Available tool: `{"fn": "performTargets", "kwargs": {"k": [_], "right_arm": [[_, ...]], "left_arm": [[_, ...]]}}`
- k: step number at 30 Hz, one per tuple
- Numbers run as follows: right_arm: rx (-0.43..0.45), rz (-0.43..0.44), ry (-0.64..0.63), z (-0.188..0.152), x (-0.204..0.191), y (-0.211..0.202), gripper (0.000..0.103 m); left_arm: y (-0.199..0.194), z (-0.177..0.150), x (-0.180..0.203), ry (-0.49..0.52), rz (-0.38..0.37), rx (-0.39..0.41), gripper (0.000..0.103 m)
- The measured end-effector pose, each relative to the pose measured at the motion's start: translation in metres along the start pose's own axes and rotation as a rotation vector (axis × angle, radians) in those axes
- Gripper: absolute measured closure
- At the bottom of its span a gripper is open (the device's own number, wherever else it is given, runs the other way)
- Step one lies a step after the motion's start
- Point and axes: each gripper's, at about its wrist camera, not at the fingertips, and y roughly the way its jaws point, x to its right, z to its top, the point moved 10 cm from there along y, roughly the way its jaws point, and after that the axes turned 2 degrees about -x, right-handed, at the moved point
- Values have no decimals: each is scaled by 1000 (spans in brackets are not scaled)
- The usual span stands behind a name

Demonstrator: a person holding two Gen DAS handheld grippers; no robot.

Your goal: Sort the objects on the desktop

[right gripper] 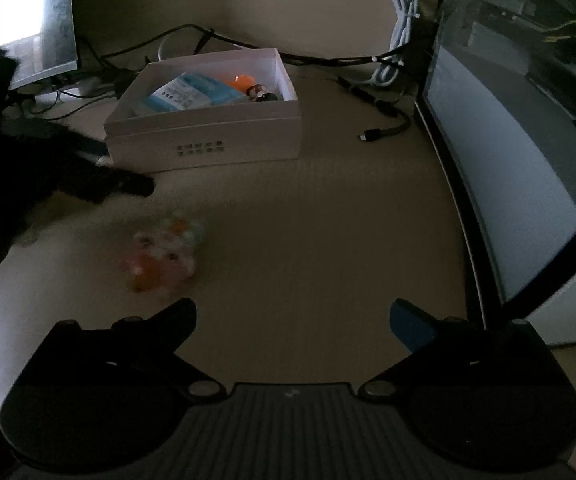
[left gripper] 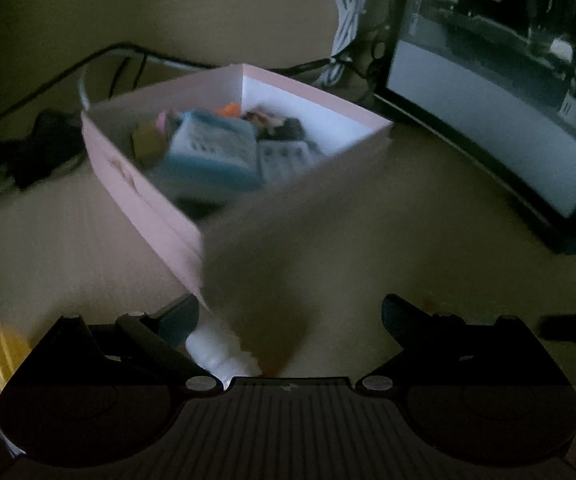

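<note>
1. Dimly lit, a pale pink box [right gripper: 204, 136] is sitting on a beige desk [right gripper: 328, 220], already holding a blue-and-white packet [right gripper: 186, 94], an orange piece [right gripper: 244, 80] and a small figurine [right gripper: 260, 93].
2. Nearer the camera than the box, a blurred, many-coloured small object [right gripper: 164, 254] is lying on the desk, apart from the box's front wall.
3. The right gripper [right gripper: 292, 316] is hovering short of the box with its jaws spread wide and nothing between them.
4. The left gripper [left gripper: 290, 314] is likewise gaping at the box's near corner, gripping nothing, a blurred white thing [left gripper: 224, 350] lying by its left finger.
5. Right of the box, a monitor [right gripper: 508, 180] is glowing; behind the box, cables [right gripper: 402, 28] are trailing.
</note>
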Motion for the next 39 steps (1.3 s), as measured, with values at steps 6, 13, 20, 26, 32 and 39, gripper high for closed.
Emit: {"fn": "performTargets", "kwargs": {"k": [6, 13, 20, 26, 32, 39], "right_arm": [[-5, 21, -46, 7, 15, 28, 0], [-44, 123, -60, 6, 19, 54, 0], [6, 116, -90, 4, 19, 55, 0], [18, 231, -167, 2, 4, 37, 0], [92, 368, -344, 1, -45, 9, 0], [197, 105, -413, 29, -46, 24, 0]], "left_arm": [[-20, -32, 18, -246, 54, 39, 2], [-56, -58, 20, -382, 252, 96, 2], [-75, -73, 21, -421, 335, 95, 3], [-79, -79, 32, -404, 372, 49, 13], [-95, -85, 18, -488, 495, 26, 12], [-108, -88, 18, -476, 501, 39, 11]]}}
